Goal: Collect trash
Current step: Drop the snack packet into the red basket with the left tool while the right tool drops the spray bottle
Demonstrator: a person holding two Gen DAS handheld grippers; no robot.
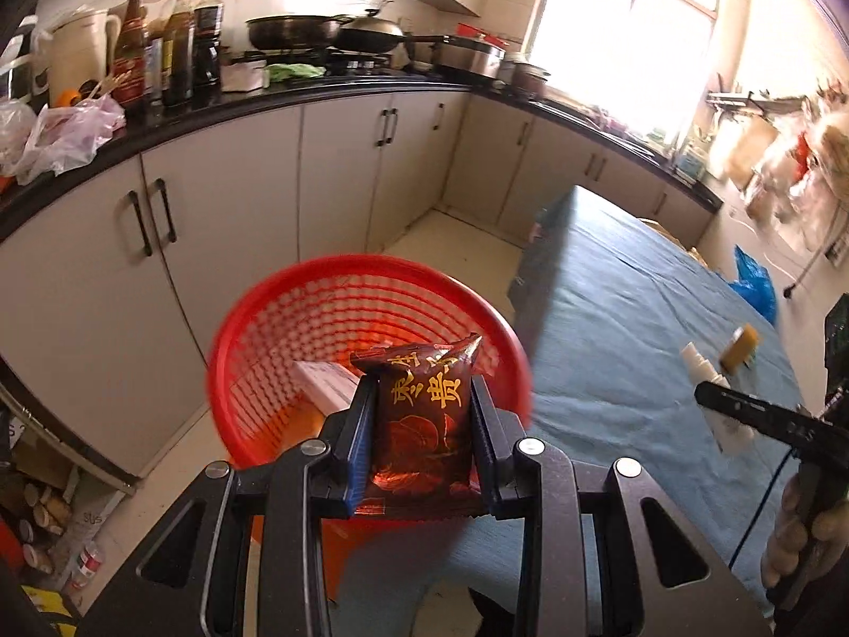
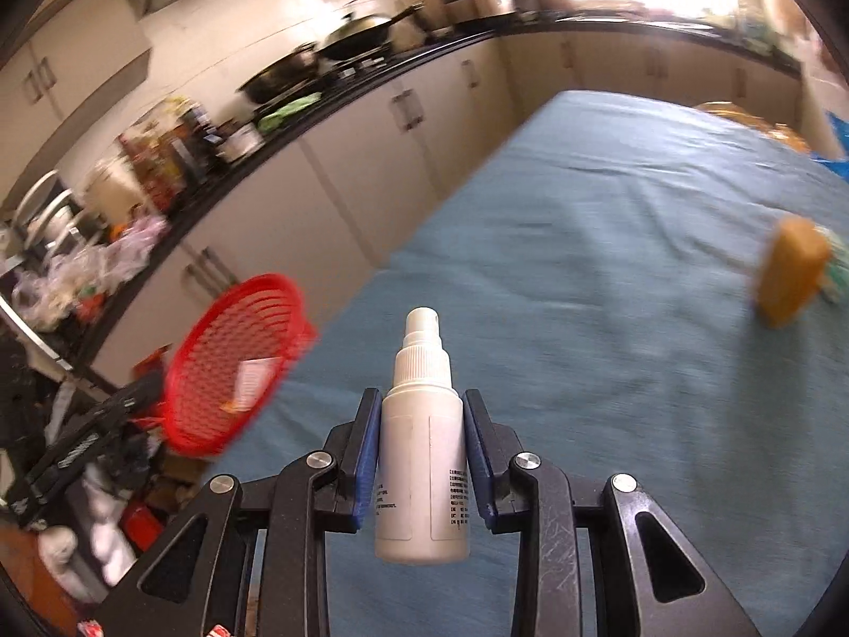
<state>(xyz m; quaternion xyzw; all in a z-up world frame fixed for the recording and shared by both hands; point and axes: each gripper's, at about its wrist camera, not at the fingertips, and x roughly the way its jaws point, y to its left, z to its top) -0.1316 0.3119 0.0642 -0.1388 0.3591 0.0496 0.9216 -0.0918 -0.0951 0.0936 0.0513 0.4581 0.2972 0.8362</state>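
Carrying two pieces of trash at once, I had both grippers loaded. The left gripper had its jaws clamped on a dark red snack packet, gold characters on it, held upright with its long axis running up along the fingers. The right gripper had its jaws closed on a white spray bottle, nozzle up, long axis also along the fingers.

Key relation: the red mesh basket sat directly ahead of and below the left jaws, its open mouth facing them, packet already over the near rim in the left wrist view. A white box lay inside. From the right wrist view the basket was off to the left, just past the edge of the blue-covered bench, well apart from the bottle. So the left hand was clearly the nearer one; my call, packet drops first, bottle has to travel left across the bench edge.

An orange item, blurred, was on the bench to the right, likely next trash. Couldn't tell what it was.

Risk, as I judged it: a light packet may catch on the rim.
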